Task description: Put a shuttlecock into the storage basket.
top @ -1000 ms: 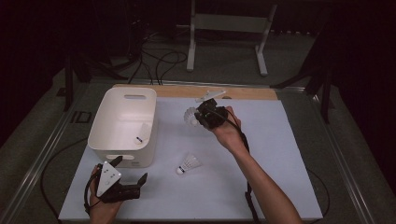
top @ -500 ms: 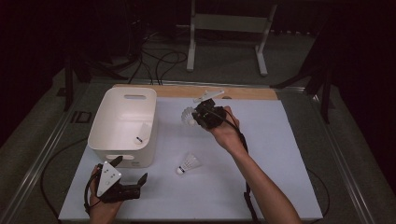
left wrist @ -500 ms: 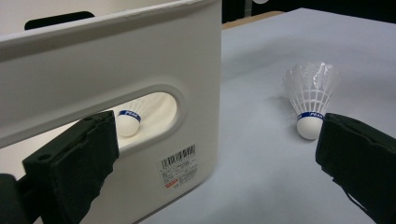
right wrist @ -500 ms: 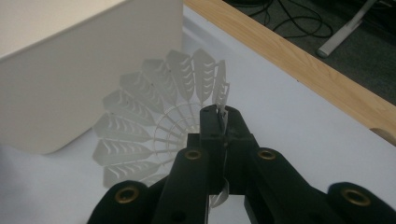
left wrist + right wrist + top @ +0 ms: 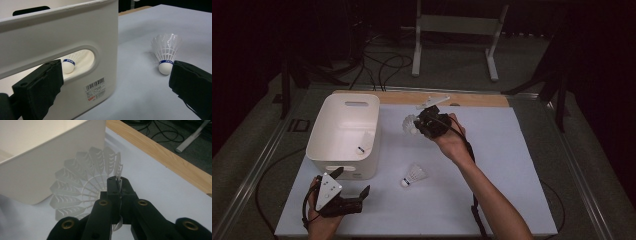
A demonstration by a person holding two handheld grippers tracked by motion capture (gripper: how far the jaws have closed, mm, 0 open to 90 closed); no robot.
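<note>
My right gripper (image 5: 119, 185), clamped on a shuttlecock's (image 5: 410, 123) skirt, has edged nearer the white bin (image 5: 343, 150); drop comes next. Left gripper (image 5: 350, 189) waits, jaws wide, empty.

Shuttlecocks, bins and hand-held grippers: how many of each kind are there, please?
Shuttlecocks: 3 (one in the bin, one lying on the table, one in the right hand-held gripper)
Bins: 1
Hand-held grippers: 2 (left, right)
Total: 6

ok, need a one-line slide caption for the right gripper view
Right gripper shut on a white shuttlecock's skirt edge, beside the white bin.
</note>
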